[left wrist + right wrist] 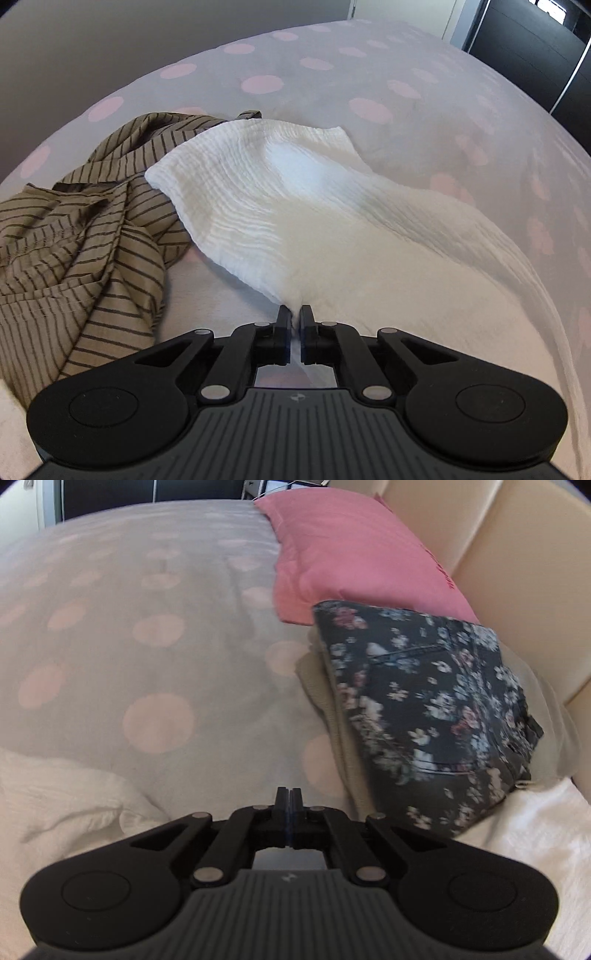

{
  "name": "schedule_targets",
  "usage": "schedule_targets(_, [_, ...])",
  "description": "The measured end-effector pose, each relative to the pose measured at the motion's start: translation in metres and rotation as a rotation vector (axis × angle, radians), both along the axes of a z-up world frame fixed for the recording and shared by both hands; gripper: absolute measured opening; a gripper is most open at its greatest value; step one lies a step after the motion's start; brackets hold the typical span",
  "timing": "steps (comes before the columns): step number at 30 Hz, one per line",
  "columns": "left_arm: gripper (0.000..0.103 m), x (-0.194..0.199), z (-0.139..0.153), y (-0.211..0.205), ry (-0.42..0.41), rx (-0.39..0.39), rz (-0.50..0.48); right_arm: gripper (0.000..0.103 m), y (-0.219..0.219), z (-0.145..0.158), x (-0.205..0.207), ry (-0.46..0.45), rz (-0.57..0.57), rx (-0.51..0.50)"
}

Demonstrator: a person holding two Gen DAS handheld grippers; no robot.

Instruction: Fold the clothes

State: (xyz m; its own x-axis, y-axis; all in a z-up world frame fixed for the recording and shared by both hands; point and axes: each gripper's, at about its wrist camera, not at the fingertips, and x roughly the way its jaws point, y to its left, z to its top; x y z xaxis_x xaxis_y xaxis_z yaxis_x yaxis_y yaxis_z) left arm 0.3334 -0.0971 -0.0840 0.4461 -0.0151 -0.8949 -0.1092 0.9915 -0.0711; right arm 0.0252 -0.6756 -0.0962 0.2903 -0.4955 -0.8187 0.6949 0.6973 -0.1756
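Soft daylight, heavy fisheye bend in both my views.
My white cloth (295, 192) glares almost blown out; the floral garment (424, 716) smears with blur, corners darken, the bedspread (147, 609) curves, and shadows stay faint.

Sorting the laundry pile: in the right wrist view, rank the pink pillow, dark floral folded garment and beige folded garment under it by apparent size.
1-2. Dark floral folded garment and pink pillow: similar; the garment is nearer, so unsure.
3. Beige folded garment: mostly hidden.
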Motion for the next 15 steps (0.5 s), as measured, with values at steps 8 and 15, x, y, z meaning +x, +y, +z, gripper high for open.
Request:
schedule_targets(8, [0.007, -0.040, 0.017, 0.010, 0.019, 0.065, -0.098, 0.045, 0.036, -0.011, -0.049, -0.057, 0.119, 0.250])
schedule_targets(15, [0.010, -0.096, 0.042, 0.025, 0.011, 0.055, -0.211, 0.047, 0.046, -0.062, -0.066, -0.005, 0.120, 0.353])
